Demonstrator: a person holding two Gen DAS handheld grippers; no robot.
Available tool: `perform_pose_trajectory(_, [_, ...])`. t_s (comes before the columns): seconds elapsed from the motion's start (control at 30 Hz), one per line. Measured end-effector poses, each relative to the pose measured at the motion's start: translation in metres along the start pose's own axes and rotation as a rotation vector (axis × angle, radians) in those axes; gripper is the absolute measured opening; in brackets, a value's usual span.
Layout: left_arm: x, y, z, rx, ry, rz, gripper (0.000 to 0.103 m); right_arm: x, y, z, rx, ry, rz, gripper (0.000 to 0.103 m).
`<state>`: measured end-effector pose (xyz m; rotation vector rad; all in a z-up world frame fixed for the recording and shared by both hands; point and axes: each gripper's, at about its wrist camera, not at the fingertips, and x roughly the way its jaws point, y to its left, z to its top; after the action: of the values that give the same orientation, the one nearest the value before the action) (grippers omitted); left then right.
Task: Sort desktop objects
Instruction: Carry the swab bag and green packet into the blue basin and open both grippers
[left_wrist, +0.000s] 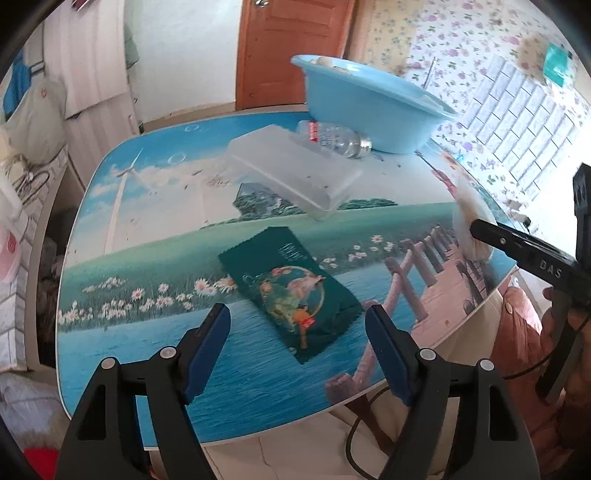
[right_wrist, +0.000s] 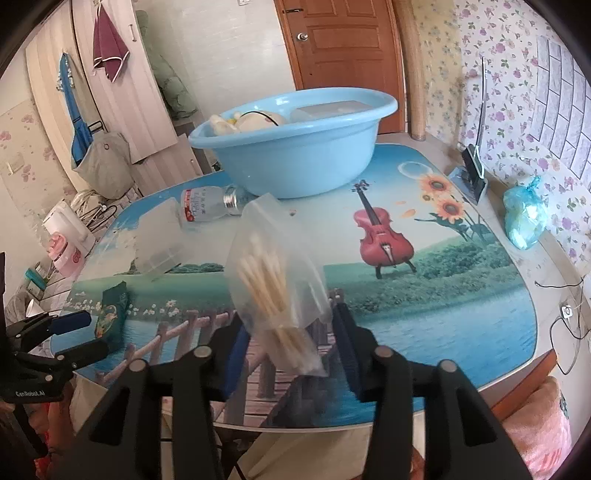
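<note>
Two grippers over the tabletop (left_wrist: 155, 332). Left gripper (left_wrist: 297, 350) released, nothing btwn its jaws; green packet (left_wrist: 291, 291) lies flat just ahead, long axis running diagonally, far-left to near-right. Right gripper (right_wrist: 291, 343) w/ jaws apart, clear bag of cotton swabs (right_wrist: 277, 280) btwn them, swabs roughly upright, tilted slightly; can't tell if pads press it. Blue basin (right_wrist: 295, 162) at far side, bottle (right_wrist: 210, 203) on its side beside it.
</note>
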<state>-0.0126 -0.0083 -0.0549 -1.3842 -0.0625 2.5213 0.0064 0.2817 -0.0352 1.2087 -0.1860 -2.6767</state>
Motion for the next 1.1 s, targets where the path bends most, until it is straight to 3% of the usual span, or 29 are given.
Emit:
perform_pose_trajectory(0.17, [0.002,0.001,0.001,-0.01,-0.005,-0.002,0.076,0.001,-0.003,-0.002,0.001,0.006,-0.001,0.058])
perform_pose_trajectory(0.63, [0.019,-0.031,0.017,0.073,-0.014,-0.048,0.077,0.006,0.007,-0.008,-0.046,0.021,0.007,0.059])
perform_pose_trajectory(0.97, [0.013,-0.025,0.002,0.098,-0.037,0.033,0.077,0.008,0.009,-0.011,-0.046,0.028,0.0,0.06])
perform_pose_trajectory(1.07, [0.012,-0.027,-0.004,0.081,-0.074,0.089,0.077,0.009,0.01,-0.011,-0.052,0.027,-0.001,0.06])
perform_pose_trajectory(1.1, [0.012,-0.03,-0.007,0.097,-0.089,0.103,0.073,0.01,0.011,-0.011,-0.058,0.027,-0.004,0.06])
